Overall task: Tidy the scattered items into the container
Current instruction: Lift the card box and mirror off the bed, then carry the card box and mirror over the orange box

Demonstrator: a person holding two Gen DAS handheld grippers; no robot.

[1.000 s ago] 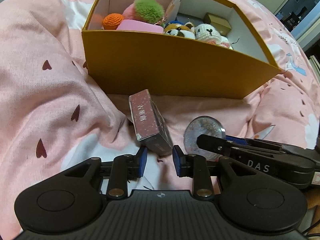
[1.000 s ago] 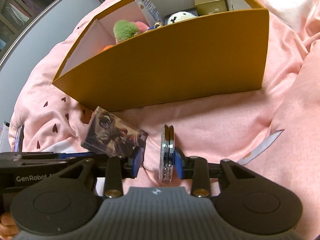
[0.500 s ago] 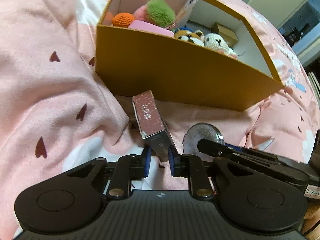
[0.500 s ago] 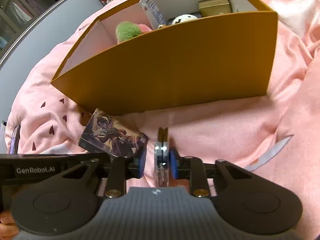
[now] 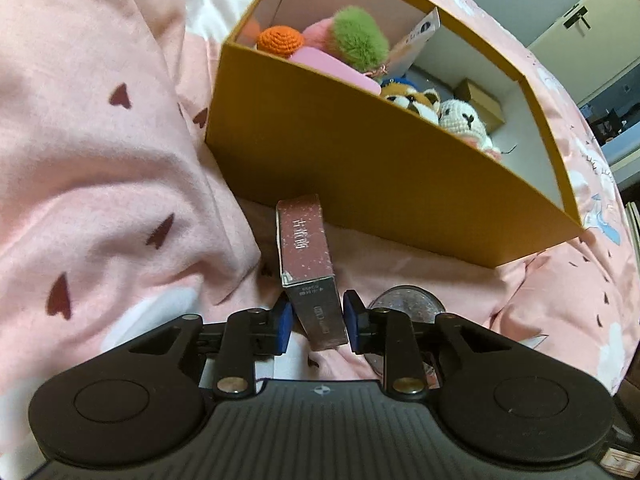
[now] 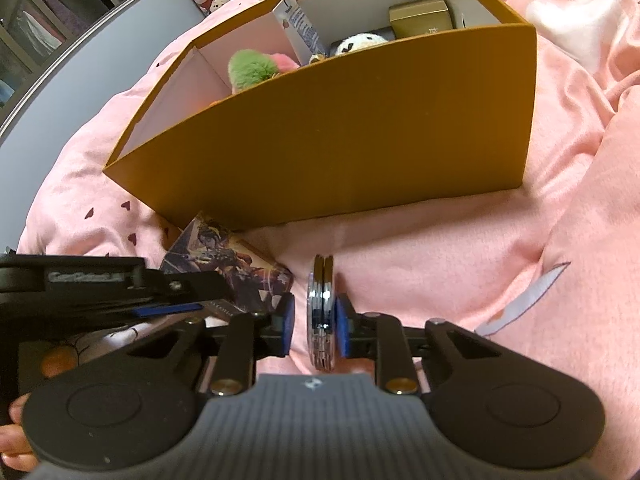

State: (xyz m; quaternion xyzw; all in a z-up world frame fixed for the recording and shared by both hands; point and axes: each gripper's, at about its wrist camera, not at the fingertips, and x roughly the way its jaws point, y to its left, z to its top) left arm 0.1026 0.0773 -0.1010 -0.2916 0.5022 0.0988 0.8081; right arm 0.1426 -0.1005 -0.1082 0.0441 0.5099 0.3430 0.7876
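Note:
An orange cardboard box [image 5: 360, 160] with white inside walls stands on a pink blanket; it also shows in the right wrist view [image 6: 340, 132]. My left gripper [image 5: 318, 320] is shut on a small maroon card box [image 5: 310, 264] and holds it just in front of the orange box. In the right wrist view the card box [image 6: 224, 268] shows its illustrated face. My right gripper [image 6: 314, 322] has its jaws around a round silver compact mirror [image 6: 322, 308] standing on edge; the right pad touches it, a small gap remains at the left pad. The mirror [image 5: 404, 300] shows behind my left gripper's right finger.
The orange box holds a green pompom [image 5: 360, 40], an orange crochet ball [image 5: 280, 38], plush toys [image 5: 460, 120], a gold box [image 6: 420, 18] and a white carton [image 6: 298, 24]. The pink blanket [image 5: 100, 160] lies in soft folds all around.
My left gripper closed on the maroon card box and lifted it toward the orange box. My right gripper closed in around the compact mirror and raised it slightly.

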